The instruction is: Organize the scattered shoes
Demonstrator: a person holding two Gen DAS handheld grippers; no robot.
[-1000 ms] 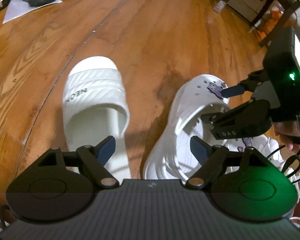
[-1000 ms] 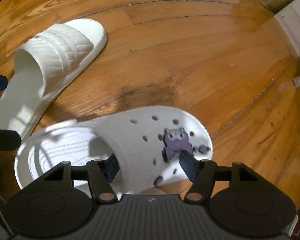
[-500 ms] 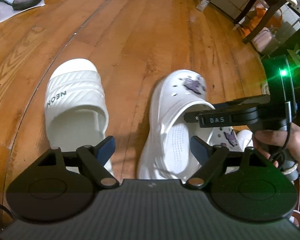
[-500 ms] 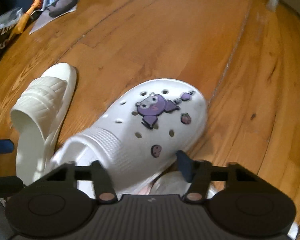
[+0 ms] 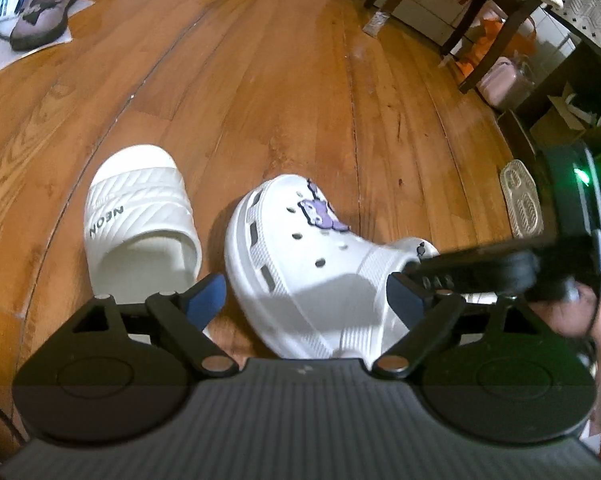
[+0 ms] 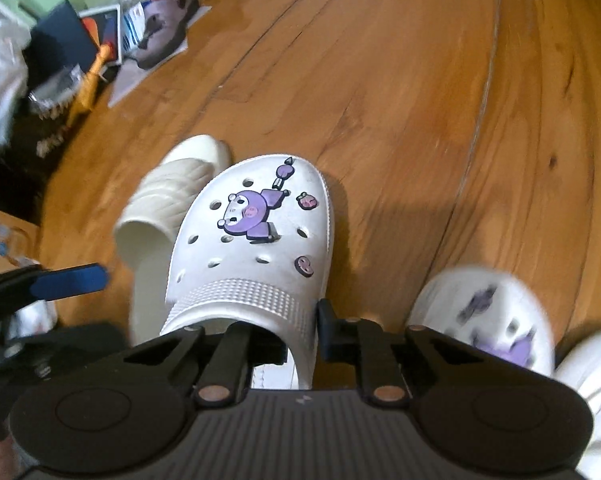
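Observation:
A white clog (image 5: 300,248) with a purple cartoon charm lies toe-away on the wood floor, tilted. My right gripper (image 6: 302,340) is closing tight on its right side wall, one finger inside the opening and one outside, pads pressing. A white ribbed slide (image 5: 140,216) marked NEON rests just left of the clog, also in the right wrist view (image 6: 172,196). My left gripper (image 5: 304,292) hovers over the clog's heel end, jaws opening. The clog shows between its blue pads (image 5: 208,300), untouched. A second matching clog (image 6: 496,320), blurred, lies at the right.
Grey-purple shoes (image 5: 40,12) sit on papers at the far left, amid clutter of books and bags (image 6: 60,52). Dark table legs (image 5: 484,40) and a pink case stand at the far right. A pale ribbed mat (image 5: 520,200) lies near them.
My right gripper rolled and closed on the clog's wall; the clog swung from lying sideways to pointing toe away. The left gripper's jaws widened a little.

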